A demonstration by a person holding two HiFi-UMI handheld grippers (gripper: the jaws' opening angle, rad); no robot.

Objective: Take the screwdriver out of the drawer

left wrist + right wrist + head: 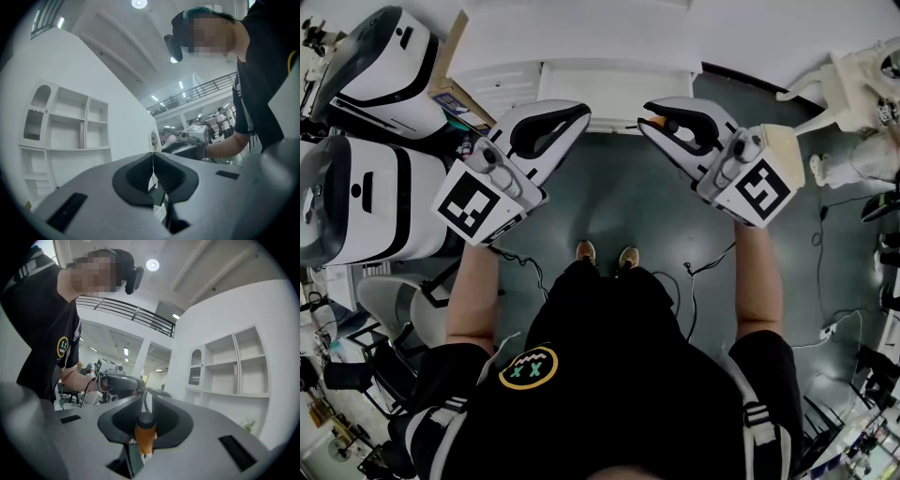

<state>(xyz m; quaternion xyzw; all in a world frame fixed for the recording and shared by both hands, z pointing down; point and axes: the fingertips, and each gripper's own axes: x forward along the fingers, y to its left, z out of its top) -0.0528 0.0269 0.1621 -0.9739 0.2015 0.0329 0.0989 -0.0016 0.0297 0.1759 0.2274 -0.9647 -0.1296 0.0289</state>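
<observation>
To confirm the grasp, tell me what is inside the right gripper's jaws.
The right gripper is shut on a screwdriver: its orange handle with black end cap shows. The shaft is covered from view.

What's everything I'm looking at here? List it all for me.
screwdriver: one, orange handle with black cap, clamped in the right gripper
shelf cabinet: one, white, ahead of the person
machines: two, white with black bands, at the person's left
cables: several, black, on the grey floor
left gripper: one, white and black, jaws together, empty
right gripper: one, white and black, shut on the screwdriver
shoes: two, tan, on the floor
</observation>
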